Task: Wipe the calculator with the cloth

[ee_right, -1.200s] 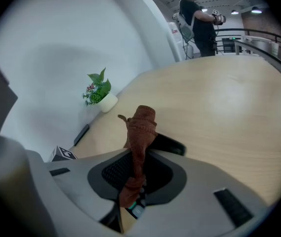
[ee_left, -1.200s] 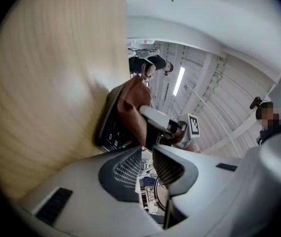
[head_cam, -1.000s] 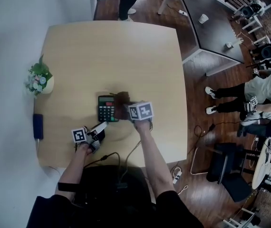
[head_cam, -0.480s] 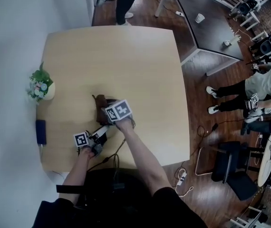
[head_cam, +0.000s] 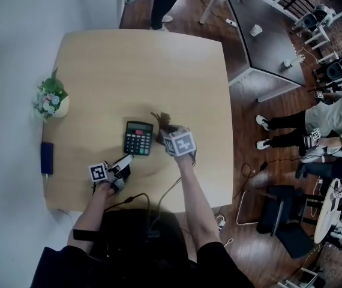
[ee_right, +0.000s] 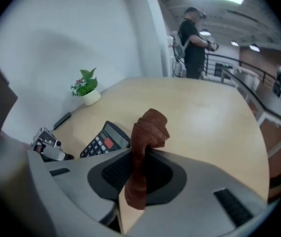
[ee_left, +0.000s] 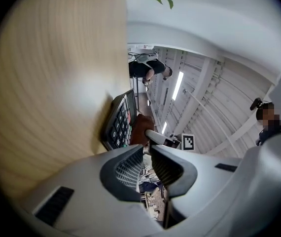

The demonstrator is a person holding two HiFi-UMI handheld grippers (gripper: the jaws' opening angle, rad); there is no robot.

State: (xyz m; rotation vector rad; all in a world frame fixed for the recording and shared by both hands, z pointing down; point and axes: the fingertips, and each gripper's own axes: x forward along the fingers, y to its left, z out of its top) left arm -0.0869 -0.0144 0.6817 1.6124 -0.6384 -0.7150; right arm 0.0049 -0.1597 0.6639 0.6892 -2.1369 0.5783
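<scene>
A black calculator (head_cam: 138, 138) lies flat on the light wooden table (head_cam: 147, 71), keys up, its red-marked display toward the far side. My right gripper (head_cam: 166, 135) hovers just right of it, shut on a brown cloth (head_cam: 161, 126) that bunches above the jaws and hangs below them (ee_right: 148, 132). The calculator (ee_right: 103, 141) lies left of that cloth. My left gripper (head_cam: 125, 161) rests near the calculator's front left corner, apart from it. Its jaws have just been closing further and stand shut (ee_left: 147, 149) with nothing between them. From there the calculator (ee_left: 118, 122) and cloth (ee_left: 139, 130) lie ahead.
A small potted plant (head_cam: 51, 101) stands at the table's left edge. A dark flat device (head_cam: 47, 158) lies in front of it. A cable (head_cam: 138, 200) runs over the near edge. A person (ee_right: 193, 43) stands beyond the far edge; more people and furniture are at the right.
Half a second ago my right gripper held the cloth over the calculator, hiding it. It has swept back to the right and the calculator shows whole again. The left gripper has stayed put.
</scene>
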